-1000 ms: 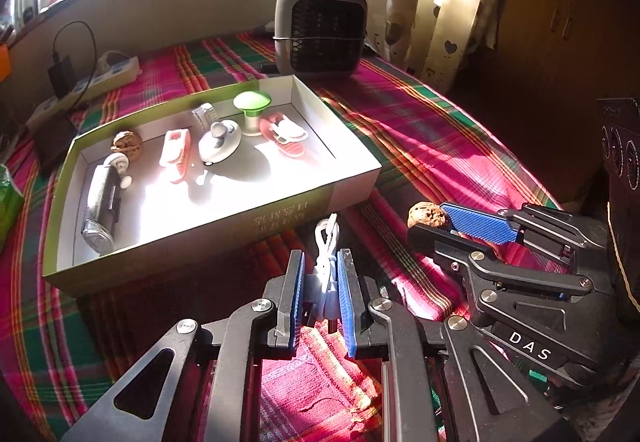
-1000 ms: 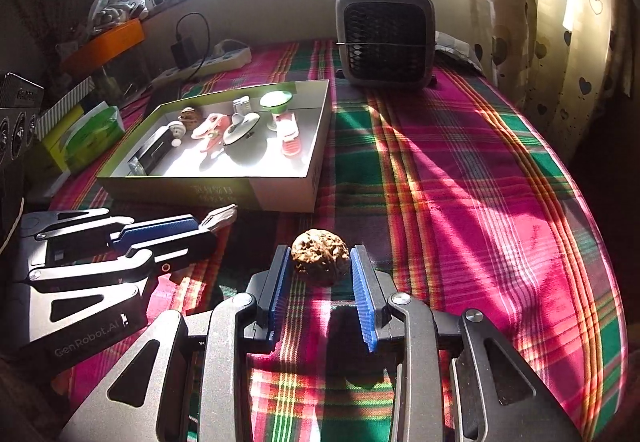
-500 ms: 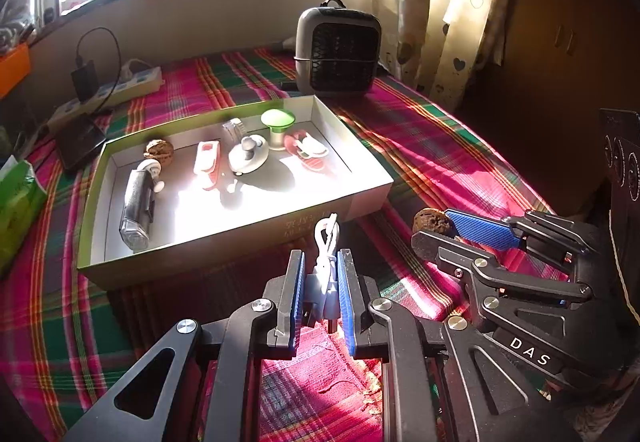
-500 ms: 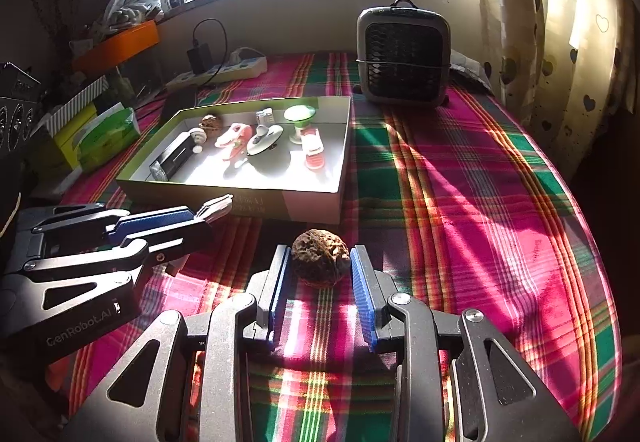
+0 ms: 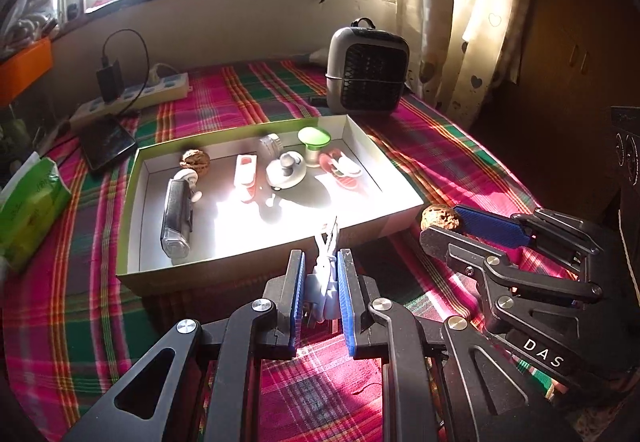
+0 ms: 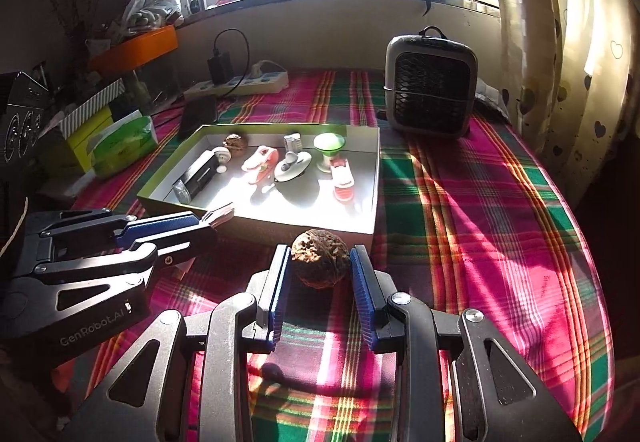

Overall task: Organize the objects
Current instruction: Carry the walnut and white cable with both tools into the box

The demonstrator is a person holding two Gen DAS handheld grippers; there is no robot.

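My left gripper (image 5: 322,278) is shut on a small white clip-like object (image 5: 325,262), held above the plaid cloth just in front of the open box (image 5: 396,186). It also shows in the right wrist view (image 6: 200,220). My right gripper (image 6: 320,274) is shut on a brown walnut (image 6: 319,257), held in the air near the box's front right corner; the walnut also shows in the left wrist view (image 5: 440,217). The box (image 6: 372,178) holds another walnut (image 5: 195,160), a dark grey device (image 5: 176,218), a green-topped piece (image 5: 314,140) and several small white and pink items.
A grey fan heater (image 5: 366,70) stands behind the box. A power strip with a black charger (image 5: 132,94), a dark phone-like slab (image 5: 107,144) and a green tissue pack (image 5: 28,202) lie to the left. Curtains (image 6: 568,42) hang on the right.
Both grippers have risen and drawn back from the box with their objects held; the box looks smaller and farther away, and more of the window shows.
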